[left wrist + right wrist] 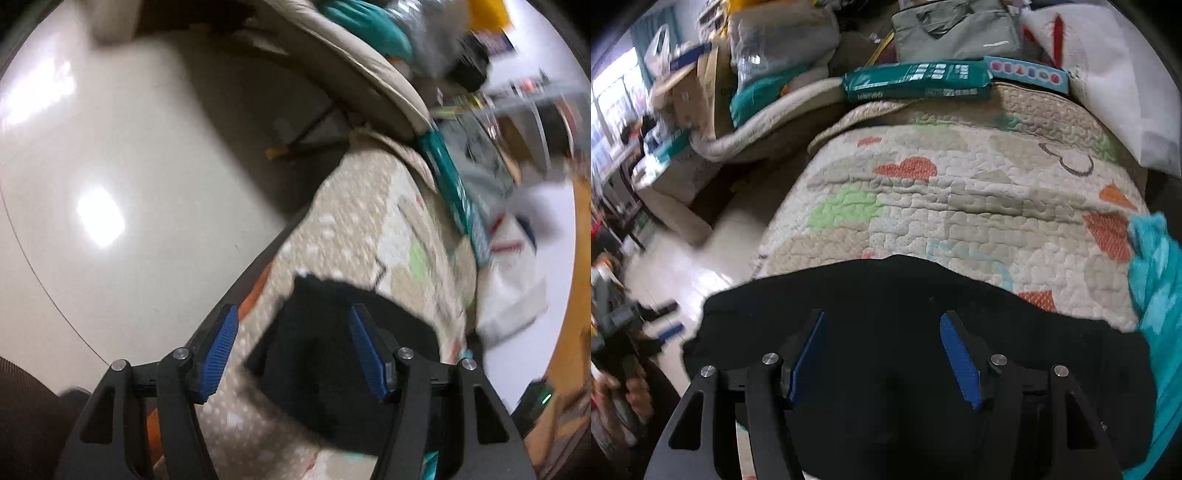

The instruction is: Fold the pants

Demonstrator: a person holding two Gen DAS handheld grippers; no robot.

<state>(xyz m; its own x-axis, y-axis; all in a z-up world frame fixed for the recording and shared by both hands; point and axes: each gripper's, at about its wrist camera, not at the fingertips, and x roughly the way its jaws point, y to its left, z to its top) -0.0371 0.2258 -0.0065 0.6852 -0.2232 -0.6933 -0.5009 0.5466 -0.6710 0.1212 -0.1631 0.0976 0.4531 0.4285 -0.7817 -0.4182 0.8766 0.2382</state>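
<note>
Cluttered bedroom, pale glossy floor to the left, and a quilted bedspread printed with orange and green shapes covers the bed. Black pants lie along its near edge. Both the left gripper and right gripper hover over the dark cloth with jaws released, nothing pinched. A clean fold probably wants each gripper to pinch a corner of the same edge and lift together, keeping the cloth taut. Waistband and legs are indistinguishable in the black; the near part is cut off, and the left view is smeared.
</note>
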